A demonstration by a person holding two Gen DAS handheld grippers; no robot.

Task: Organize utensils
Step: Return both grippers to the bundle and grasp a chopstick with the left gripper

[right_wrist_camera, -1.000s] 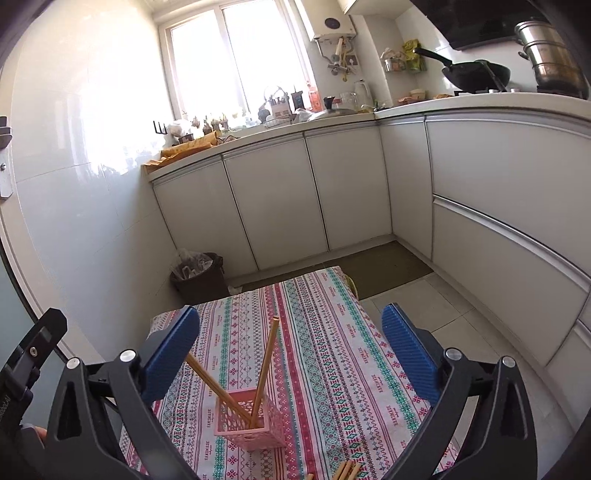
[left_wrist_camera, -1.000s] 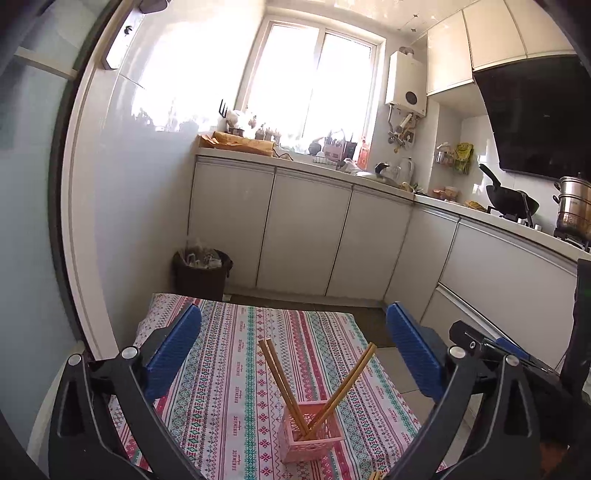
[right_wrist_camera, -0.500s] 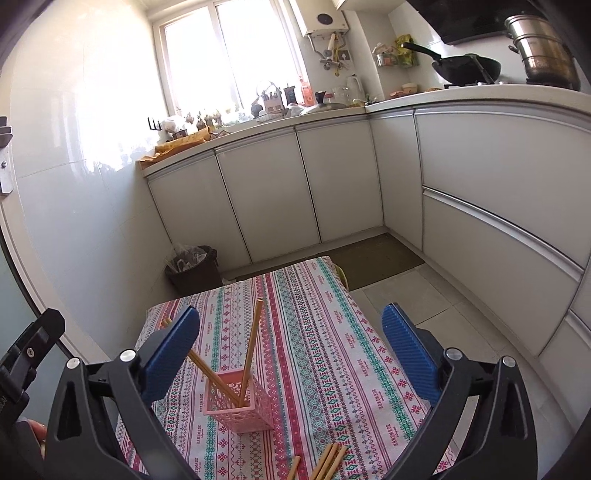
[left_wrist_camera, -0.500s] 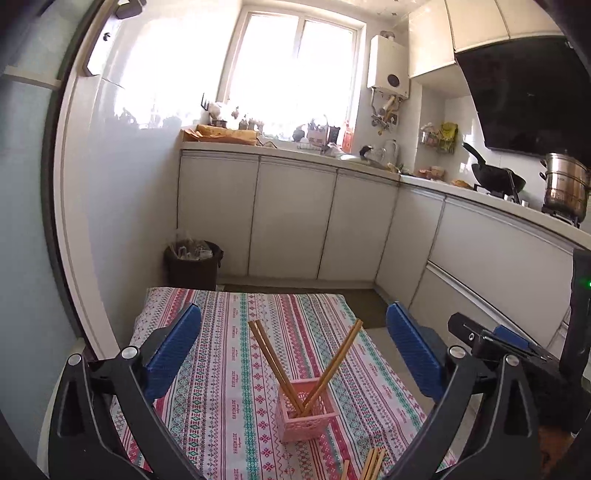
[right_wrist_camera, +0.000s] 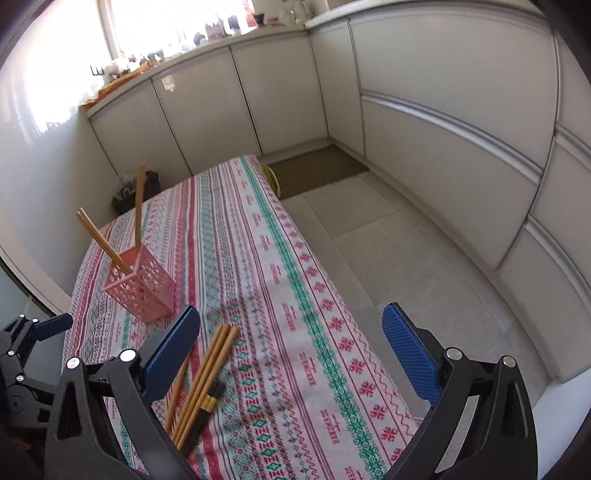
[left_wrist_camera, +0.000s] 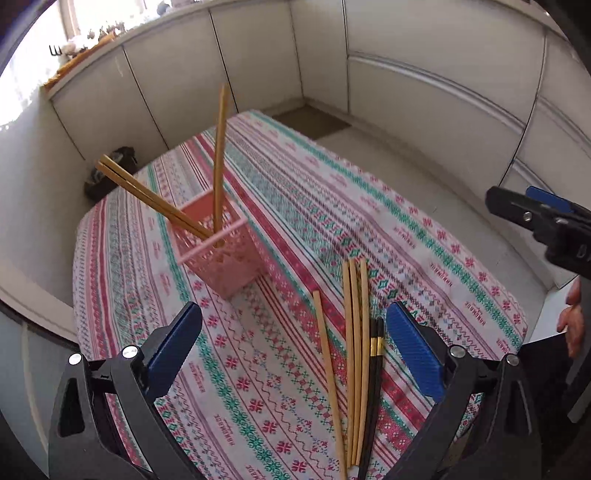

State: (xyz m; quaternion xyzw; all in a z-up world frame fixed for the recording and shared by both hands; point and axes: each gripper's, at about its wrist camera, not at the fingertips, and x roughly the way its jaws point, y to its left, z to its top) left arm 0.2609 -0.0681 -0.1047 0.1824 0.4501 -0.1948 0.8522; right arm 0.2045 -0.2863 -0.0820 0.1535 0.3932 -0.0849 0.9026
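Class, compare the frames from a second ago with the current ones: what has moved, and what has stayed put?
Both cameras have tipped down toward the table: the left gripper and right gripper now look over the loose chopsticks on the tablecloth, which barely showed before. Nothing was gripped or released; both grippers stay open and empty. The pink basket keeps its three chopsticks.

The near ends of the loose chopsticks (left_wrist_camera: 355,369) run off the bottom edge in the left view, the right gripper's finger (right_wrist_camera: 170,350) hides part of them in the right view, and the windowsill clutter (right_wrist_camera: 221,27) is too washed-out to tell.
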